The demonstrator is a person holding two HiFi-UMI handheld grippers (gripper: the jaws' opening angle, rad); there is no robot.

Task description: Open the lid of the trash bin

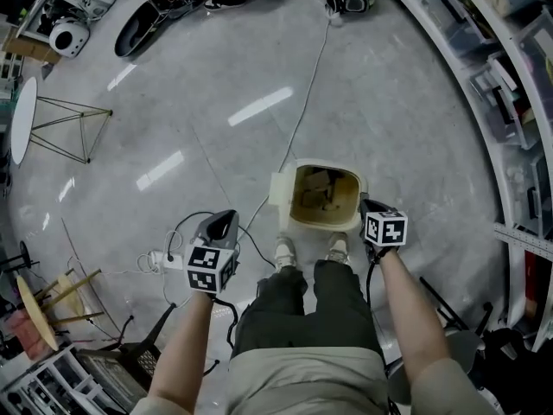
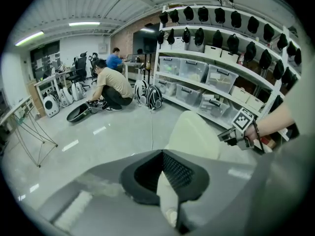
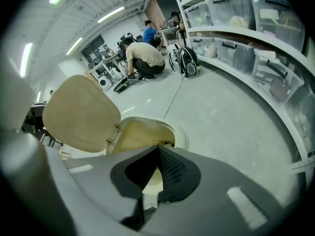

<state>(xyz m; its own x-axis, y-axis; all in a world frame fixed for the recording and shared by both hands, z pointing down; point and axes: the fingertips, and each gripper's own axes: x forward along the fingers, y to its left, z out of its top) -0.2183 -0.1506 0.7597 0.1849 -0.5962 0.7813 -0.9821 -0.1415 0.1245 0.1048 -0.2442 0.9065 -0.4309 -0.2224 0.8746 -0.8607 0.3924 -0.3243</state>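
The trash bin (image 1: 324,225), with its lid (image 1: 281,188) stood up, is seen just left of the right hand-held gripper (image 1: 370,207), which is closed on nothing.

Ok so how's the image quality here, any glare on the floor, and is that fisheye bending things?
Head view: bright streaks of glare on the glossy floor, and the shelves bow from fisheye. Left gripper view: black rounded corners, with its own shut jaws soft and out of focus up close. Right gripper view: same vignette; the open trash bin lid looks fairly sharp.
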